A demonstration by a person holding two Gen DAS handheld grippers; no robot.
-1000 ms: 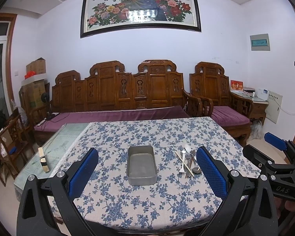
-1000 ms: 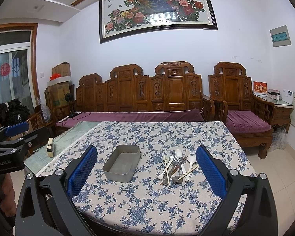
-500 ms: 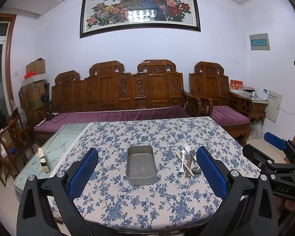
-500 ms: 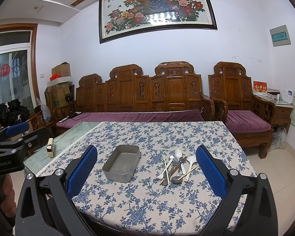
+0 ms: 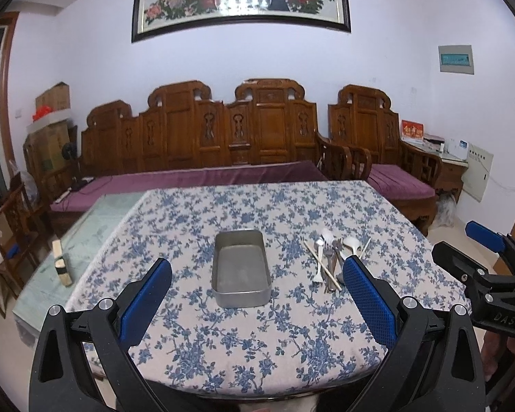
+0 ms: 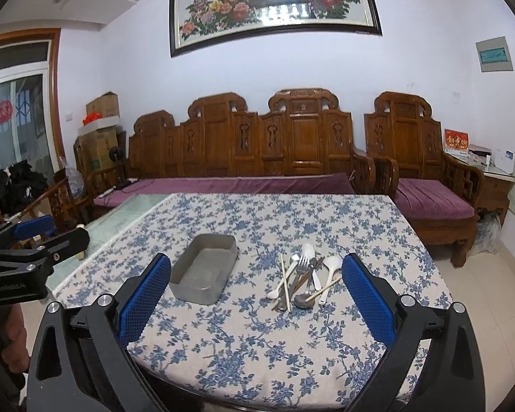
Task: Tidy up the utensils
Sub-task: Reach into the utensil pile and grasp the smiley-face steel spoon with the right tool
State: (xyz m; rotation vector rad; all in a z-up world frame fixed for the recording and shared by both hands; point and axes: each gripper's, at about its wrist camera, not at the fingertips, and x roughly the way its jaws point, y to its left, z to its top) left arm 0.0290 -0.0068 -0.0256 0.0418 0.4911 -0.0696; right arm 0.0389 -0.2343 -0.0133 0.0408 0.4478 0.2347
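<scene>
- Your utensils [image 6: 302, 279] lie in a loose heap on the floral tablecloth [image 6: 257, 343]: white spoons, a fork, chopsticks and a metal spoon, crossing one another
- The empty metal tray [image 6: 204, 273] sits just to their left, apart from them
- Your left gripper [image 5: 257, 304] and right gripper [image 6: 255, 300] both hover at the near table edge, jaws spread wide, holding nothing
- A small wooden block [image 5: 61, 262] stands on the glass tabletop at far left, with a carved wooden bench [image 6: 257, 147] behind

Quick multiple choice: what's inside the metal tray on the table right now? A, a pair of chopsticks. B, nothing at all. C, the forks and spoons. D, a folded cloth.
B: the metal tray shows only its bare floor, while the utensils lie heaped on the tablecloth beside it.
</scene>
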